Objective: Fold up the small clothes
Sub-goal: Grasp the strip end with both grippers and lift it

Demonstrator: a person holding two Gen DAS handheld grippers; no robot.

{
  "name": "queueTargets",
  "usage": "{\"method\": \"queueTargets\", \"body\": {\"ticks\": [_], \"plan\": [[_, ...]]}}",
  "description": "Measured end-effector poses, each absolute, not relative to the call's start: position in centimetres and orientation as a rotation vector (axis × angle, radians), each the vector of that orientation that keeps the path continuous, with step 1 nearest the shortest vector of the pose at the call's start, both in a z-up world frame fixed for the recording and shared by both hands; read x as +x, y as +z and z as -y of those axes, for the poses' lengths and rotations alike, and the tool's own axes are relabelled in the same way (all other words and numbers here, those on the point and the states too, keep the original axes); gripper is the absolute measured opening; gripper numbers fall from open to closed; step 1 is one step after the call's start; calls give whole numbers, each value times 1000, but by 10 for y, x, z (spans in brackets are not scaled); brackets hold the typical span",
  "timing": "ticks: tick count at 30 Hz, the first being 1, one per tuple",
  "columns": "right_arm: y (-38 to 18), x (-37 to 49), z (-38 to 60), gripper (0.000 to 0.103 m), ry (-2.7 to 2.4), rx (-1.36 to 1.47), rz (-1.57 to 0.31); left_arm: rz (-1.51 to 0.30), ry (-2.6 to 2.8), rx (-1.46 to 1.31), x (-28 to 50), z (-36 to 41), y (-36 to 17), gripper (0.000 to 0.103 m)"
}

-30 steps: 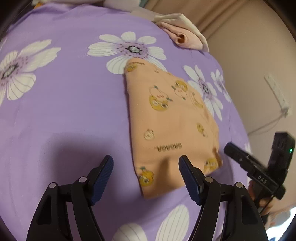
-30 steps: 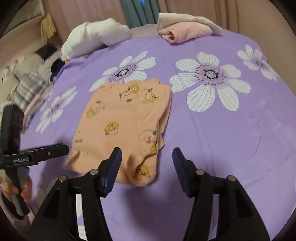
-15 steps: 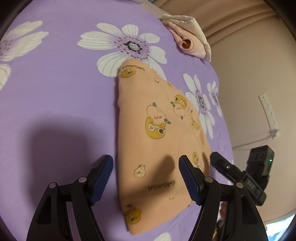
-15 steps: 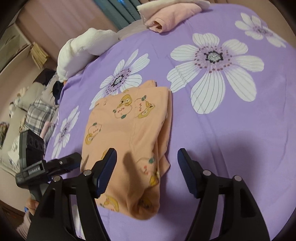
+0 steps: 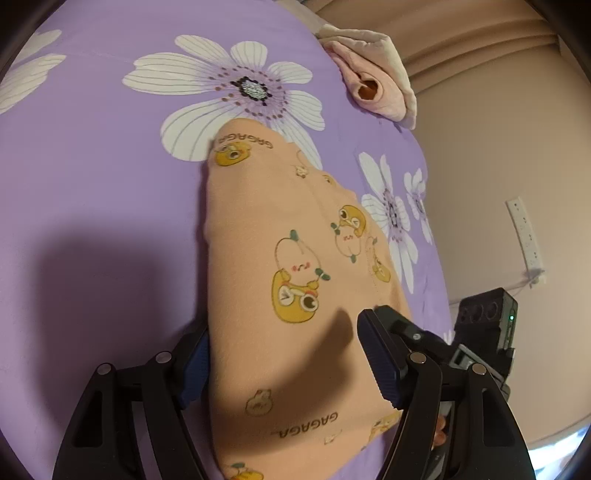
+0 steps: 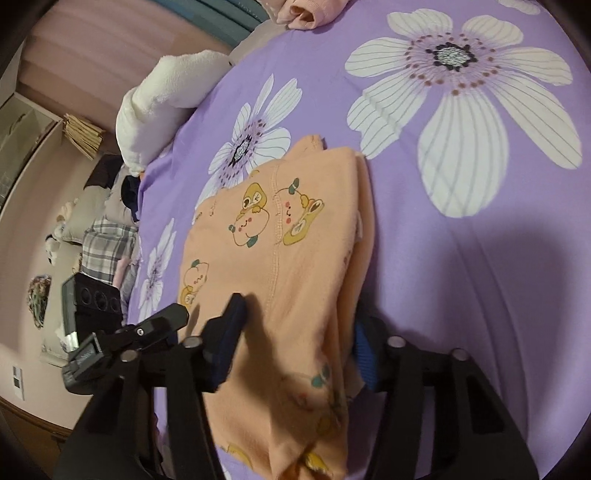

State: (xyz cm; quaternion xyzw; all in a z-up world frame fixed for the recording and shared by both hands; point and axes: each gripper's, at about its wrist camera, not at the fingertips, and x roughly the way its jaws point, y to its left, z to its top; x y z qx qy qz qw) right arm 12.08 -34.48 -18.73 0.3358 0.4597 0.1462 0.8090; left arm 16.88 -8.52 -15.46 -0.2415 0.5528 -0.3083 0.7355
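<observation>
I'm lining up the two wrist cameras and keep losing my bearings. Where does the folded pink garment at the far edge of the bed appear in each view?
Left wrist view: folded pink garment at upper right, beyond the orange printed garment.
Right wrist view: folded pink garment at the top edge, centre, partly cut off.
Shared landmark: the orange printed garment, lying between each claw's fingers.

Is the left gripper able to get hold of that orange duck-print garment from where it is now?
Probably yes. The left gripper is open with its fingers either side of the near end of the orange garment on the purple bedsheet; nothing lies between. The right gripper straddles it too.
</observation>
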Motion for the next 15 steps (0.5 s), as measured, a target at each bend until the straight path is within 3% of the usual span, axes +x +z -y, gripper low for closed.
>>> {"method": "queueTargets", "body": {"ticks": [2,7,12,15], "plan": [[-189,124,344,40,315,721,-983,-1214,-687,-532,170,88,-155,72],[-186,126,339,30,308,678,-977,-1206,-697,-494,168,95,-152,72],[-177,126,331,25,284,602,-959,-1207,-671,-477,167,91,-151,45],[-171,126,327,23,272,562,-943,-1200,-663,-459,166,90,-148,35]]}}
